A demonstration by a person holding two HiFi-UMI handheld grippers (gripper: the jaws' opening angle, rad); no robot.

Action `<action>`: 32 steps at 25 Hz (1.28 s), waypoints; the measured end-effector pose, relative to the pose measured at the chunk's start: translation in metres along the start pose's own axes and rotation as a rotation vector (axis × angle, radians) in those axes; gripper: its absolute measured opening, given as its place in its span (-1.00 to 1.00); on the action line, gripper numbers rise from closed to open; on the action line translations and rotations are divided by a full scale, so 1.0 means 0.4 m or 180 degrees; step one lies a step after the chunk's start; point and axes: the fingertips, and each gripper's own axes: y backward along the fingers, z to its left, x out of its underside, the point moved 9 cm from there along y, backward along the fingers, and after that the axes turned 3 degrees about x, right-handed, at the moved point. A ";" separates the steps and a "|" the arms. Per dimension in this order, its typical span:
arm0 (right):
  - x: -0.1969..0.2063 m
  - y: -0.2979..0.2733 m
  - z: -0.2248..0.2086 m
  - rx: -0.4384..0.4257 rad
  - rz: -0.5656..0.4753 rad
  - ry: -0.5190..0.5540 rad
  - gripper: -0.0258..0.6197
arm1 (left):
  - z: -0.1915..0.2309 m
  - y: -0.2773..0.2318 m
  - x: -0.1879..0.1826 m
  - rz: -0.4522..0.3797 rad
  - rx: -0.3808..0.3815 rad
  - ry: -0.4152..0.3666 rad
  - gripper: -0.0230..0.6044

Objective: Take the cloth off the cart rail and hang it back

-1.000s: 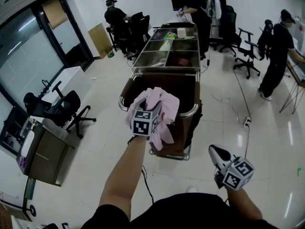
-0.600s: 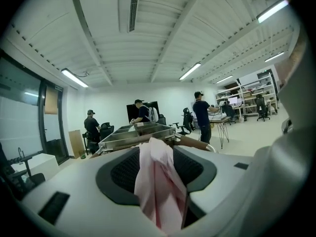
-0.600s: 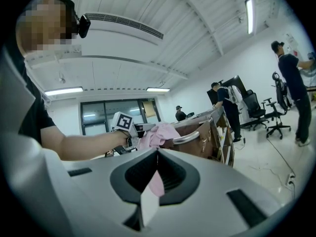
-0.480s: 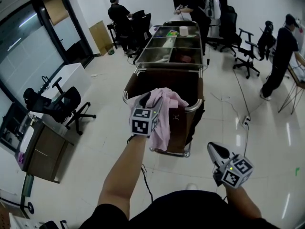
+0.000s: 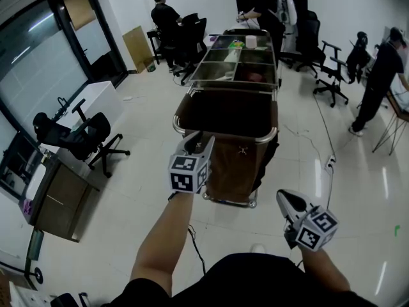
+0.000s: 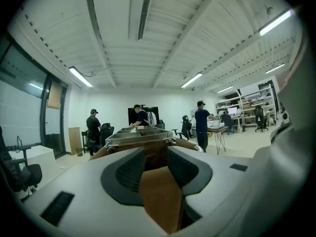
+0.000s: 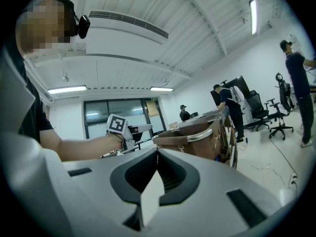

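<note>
Just changed: the pink cloth that hung from the left gripper [image 5: 198,141] half a second ago is gone from it. Its jaws are closing with nothing between them, and only brown bag fabric shows through the gap.
Cloth: not visible in any view now. It is neither draped on the cart rail [image 5: 225,137] at mid-frame nor on the floor beside it. Whether it fell into the dark bag [image 5: 233,165] cannot be told.
Task meaning: the cloth looks released, but the rail appears bare, so the re-hang is unconfirmed.
Right gripper [image 5: 285,200]: low at lower right, jaws pressed together, empty.
Around: steel trays [image 5: 236,72] at upper centre, an office chair [image 5: 89,142] at left, and a standing person [image 5: 167,18] at the top.
In the way: a floor cable [image 5: 323,126] right of the cart; the left gripper sits just at the rail.
</note>
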 end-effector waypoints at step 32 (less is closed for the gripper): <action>0.003 -0.044 0.242 -0.0246 -0.0026 0.0222 -0.87 | -0.169 0.580 0.162 -0.0415 0.0084 0.0434 -0.93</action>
